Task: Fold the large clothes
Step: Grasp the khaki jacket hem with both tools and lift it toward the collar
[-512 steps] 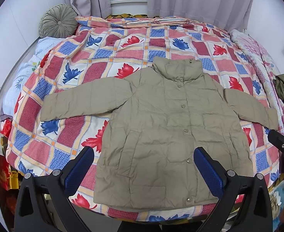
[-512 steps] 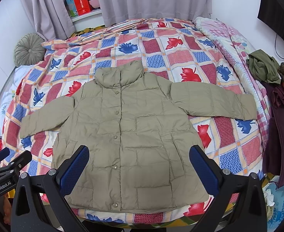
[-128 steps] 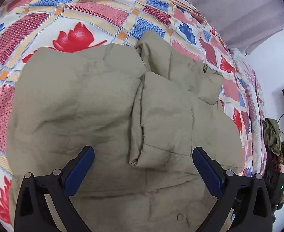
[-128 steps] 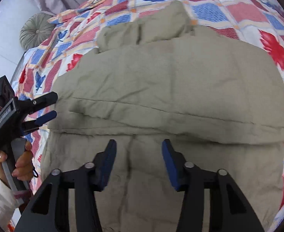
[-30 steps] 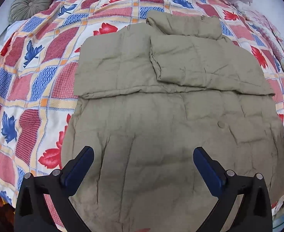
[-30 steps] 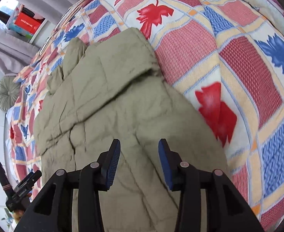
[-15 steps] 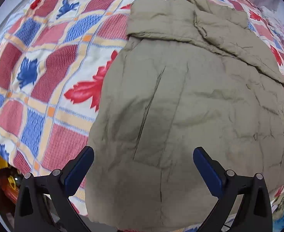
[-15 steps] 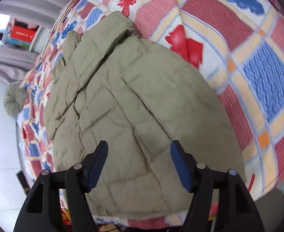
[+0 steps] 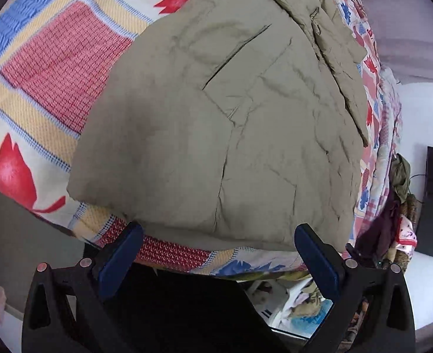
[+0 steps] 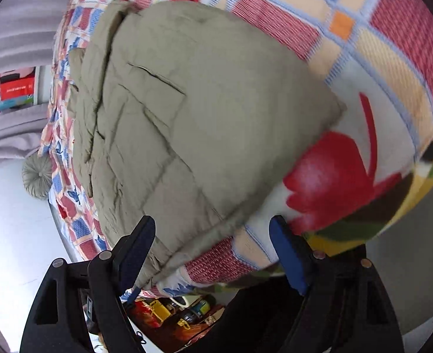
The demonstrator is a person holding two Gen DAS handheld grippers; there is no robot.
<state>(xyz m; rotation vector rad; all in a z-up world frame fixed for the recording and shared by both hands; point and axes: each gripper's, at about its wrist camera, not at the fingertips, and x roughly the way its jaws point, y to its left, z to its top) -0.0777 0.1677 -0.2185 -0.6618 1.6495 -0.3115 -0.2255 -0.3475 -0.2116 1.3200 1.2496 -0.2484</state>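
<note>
Jacket (image 9: 222, 135) is what we are folding: an olive padded one, lying flat on the patterned bed cover (image 9: 48, 67), with its sleeves folded in across the chest at the far end. Its long axis runs away from us, from the hem at the bed's near edge up to the collar.

Our left claw (image 9: 217, 253) sits just below that hem, spread wide and gripping nothing, near the hem's left corner. The hem lies just ahead of the blue pads (image 9: 119, 256) and slightly above them. Our right claw (image 10: 213, 250) is likewise parted and empty, low at the bed's edge by the hem's right corner (image 10: 338, 108). The hem edge runs between its fingers, apparently untouched, though we cannot be sure from this angle.

We judge that the next step is to take the hem at both corners and carry it toward the collar. Each claw is already nearest its own corner, so neither hand needs to cross over. The padded layers look slippery, so a shallow bite might catch only the top layer.
</note>
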